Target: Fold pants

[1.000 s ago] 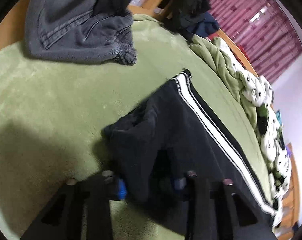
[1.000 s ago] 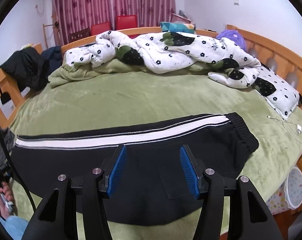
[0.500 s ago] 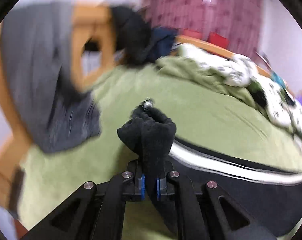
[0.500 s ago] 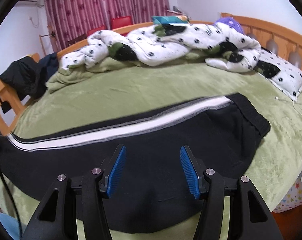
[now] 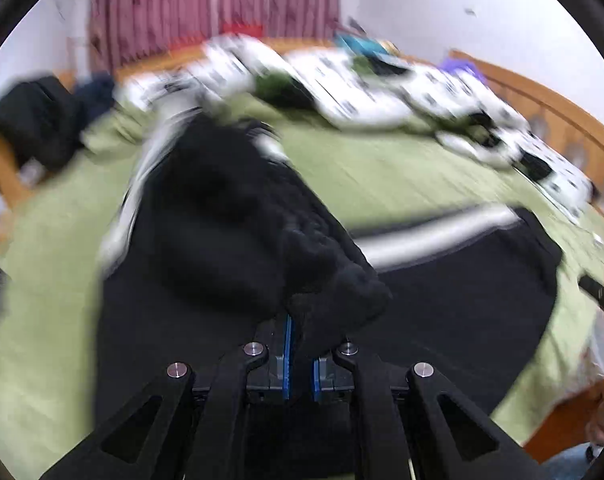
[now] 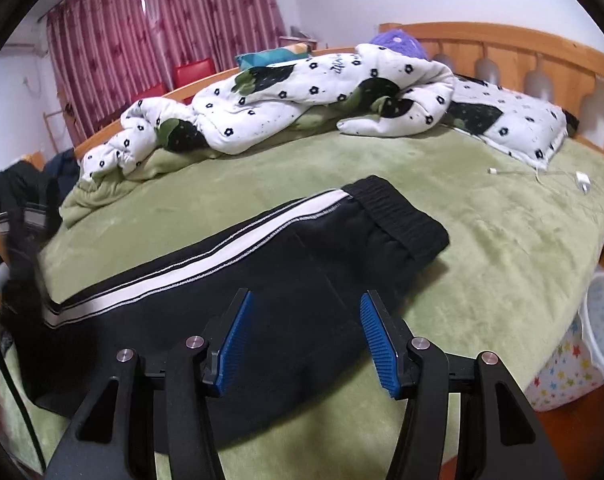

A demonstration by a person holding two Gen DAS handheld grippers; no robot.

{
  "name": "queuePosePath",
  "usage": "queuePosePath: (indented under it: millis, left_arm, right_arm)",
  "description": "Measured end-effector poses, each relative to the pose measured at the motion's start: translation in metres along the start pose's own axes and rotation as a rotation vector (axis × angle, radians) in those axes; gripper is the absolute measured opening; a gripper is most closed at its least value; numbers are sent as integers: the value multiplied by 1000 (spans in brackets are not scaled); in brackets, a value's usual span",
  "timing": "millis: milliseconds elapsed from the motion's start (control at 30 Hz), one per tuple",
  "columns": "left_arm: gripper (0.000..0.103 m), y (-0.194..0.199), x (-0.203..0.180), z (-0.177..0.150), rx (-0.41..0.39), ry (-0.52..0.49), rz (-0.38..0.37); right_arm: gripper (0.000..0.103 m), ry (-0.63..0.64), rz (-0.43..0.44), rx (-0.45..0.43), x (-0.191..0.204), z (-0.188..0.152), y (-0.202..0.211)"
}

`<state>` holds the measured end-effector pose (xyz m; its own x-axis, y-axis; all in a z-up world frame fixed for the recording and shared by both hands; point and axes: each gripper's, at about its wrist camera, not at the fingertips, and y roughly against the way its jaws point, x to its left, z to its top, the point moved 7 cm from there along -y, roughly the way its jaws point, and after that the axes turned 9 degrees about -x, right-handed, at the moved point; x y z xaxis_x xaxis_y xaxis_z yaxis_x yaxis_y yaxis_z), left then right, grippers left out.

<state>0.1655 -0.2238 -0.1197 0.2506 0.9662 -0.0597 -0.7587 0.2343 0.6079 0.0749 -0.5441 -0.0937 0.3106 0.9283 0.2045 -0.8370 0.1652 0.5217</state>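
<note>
Black pants (image 6: 286, 280) with a white side stripe are spread on the green bed (image 6: 482, 216). The cuff end (image 5: 334, 280) is pinched between the pressed-together pads of the left tool (image 5: 300, 354) and is held raised above the rest of the pants. The right tool (image 6: 304, 334) is spread wide above the fabric near the waistband (image 6: 398, 216), nothing gripped. The left view is blurred.
</note>
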Motion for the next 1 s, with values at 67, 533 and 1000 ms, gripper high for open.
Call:
queuePosePath:
  millis: [67, 533, 1000]
  left_arm:
    - [7, -22, -27, -37, 72, 4, -27]
    - [74, 71, 69, -48, -2, -2, 70]
    - [73, 74, 210, -135, 104, 261, 110]
  right_arm:
    - [56, 0, 15, 0, 1, 0, 2]
    - [56, 106, 195, 98, 100, -27, -15]
    - [56, 178, 213, 350, 190, -122, -86]
